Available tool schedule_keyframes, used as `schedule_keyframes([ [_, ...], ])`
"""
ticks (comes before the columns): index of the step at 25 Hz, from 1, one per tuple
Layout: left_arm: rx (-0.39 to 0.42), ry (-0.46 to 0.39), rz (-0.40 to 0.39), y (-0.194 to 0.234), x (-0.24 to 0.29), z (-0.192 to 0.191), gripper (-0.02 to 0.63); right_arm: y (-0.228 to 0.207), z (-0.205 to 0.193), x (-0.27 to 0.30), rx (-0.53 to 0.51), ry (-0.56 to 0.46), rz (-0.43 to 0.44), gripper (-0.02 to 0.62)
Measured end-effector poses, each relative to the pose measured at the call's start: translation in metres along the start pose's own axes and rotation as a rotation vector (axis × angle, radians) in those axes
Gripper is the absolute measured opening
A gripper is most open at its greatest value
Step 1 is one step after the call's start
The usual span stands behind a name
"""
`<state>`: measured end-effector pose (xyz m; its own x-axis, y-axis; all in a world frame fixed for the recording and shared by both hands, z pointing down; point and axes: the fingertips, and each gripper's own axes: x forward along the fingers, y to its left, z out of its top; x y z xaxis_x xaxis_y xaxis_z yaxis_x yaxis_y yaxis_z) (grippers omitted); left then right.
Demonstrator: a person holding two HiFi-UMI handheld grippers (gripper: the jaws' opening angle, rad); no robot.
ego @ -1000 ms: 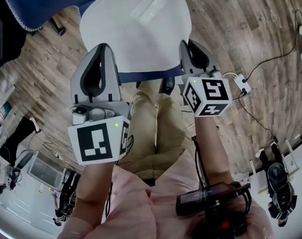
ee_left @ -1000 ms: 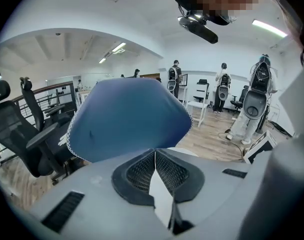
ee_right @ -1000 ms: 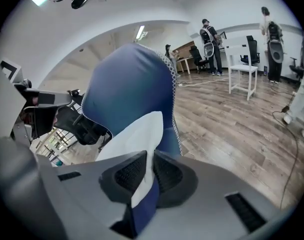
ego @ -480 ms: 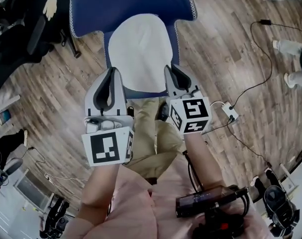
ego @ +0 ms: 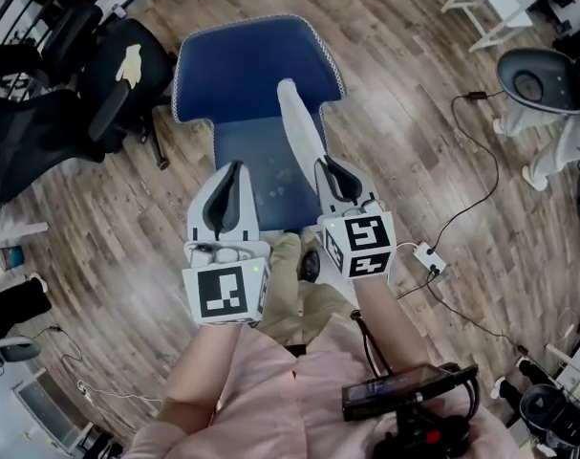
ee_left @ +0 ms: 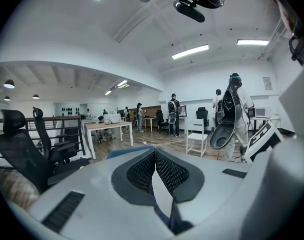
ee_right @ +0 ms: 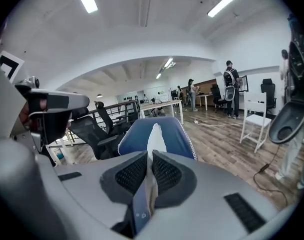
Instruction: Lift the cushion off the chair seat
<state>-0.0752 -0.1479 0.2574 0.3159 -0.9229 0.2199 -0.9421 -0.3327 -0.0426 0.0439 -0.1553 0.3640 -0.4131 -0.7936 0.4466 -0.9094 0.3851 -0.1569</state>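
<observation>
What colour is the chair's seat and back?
The chair is dark blue, its back edged in white stitching; clearest in the head view.

The person wears a pale pink top (ego: 261, 395) and khaki trousers (ego: 288, 299), with a black cabled device (ego: 404, 390) at the chest; the left gripper (ego: 234, 172) and right gripper (ego: 329, 168) are pale grey, with dark mesh pads (ee_left: 141, 171) and black-and-white marker cubes (ego: 225, 293).

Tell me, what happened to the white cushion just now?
The cushion swung from flat to edge-on, baring the blue chair seat. The left tongs let go of it and are shut with nothing in them; the right tongs stayed clamped on its edge.
</observation>
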Motion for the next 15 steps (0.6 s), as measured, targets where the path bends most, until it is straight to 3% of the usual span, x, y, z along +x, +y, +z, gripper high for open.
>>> schedule_keyframes([
  [7, 0.021, -0.128, -0.042, -0.027, -0.028, 0.063, 0.014, -0.014, 0.062, -0.058, -0.054, -0.125, -0.079, 0.032],
  [15, 0.064, -0.237, -0.061, -0.042, -0.057, 0.121, 0.014, -0.003, 0.133, -0.127, -0.108, -0.274, -0.106, 0.032],
])
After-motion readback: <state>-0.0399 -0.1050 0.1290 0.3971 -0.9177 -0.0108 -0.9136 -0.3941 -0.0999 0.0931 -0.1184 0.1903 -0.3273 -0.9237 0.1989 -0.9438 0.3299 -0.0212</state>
